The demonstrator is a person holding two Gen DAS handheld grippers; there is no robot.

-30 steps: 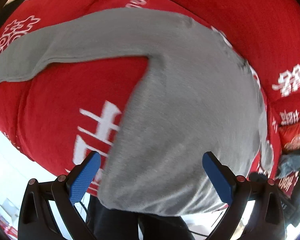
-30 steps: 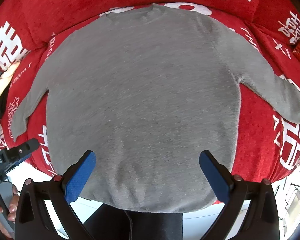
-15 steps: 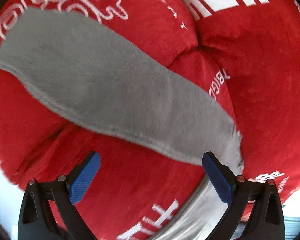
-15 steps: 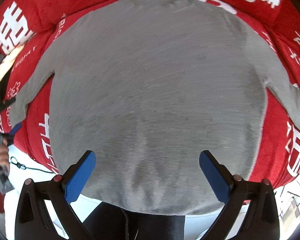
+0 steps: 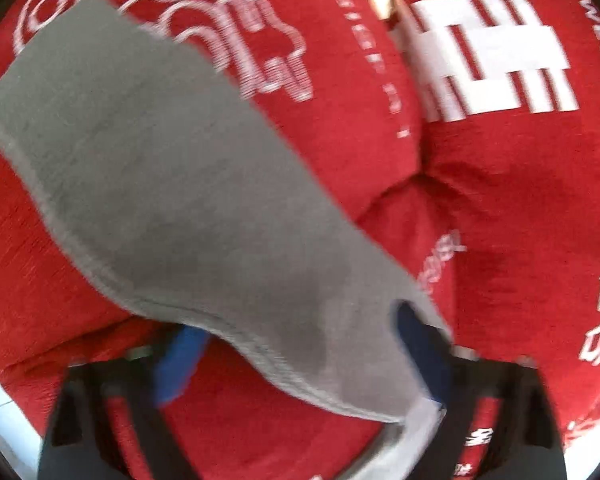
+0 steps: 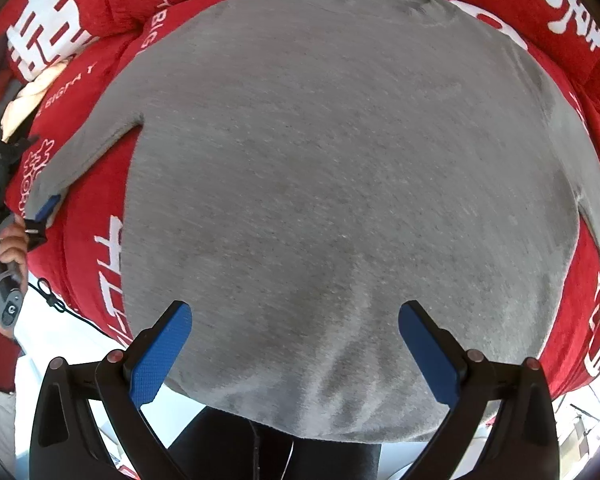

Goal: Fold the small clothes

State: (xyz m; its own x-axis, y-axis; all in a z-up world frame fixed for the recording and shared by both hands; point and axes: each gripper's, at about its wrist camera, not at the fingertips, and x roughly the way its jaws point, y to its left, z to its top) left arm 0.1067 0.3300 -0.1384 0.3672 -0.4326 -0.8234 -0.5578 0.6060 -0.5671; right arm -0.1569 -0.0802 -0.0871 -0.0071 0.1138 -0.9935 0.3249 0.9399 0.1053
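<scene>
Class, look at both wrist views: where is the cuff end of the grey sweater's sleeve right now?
In the left wrist view the sleeve cuff lies on the red cushion between the left claw's closing jaws; the right wrist view shows it at far left.

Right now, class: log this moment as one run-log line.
left gripper: closing around grey knit sweater sleeve cuff | right gripper: open above hem | red printed cushion: underneath

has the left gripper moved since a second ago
Yes. The left gripper was over the grey sweater's hem; now it is out at the sleeve end on the red cushion, its jaws closing around the cuff.
</scene>
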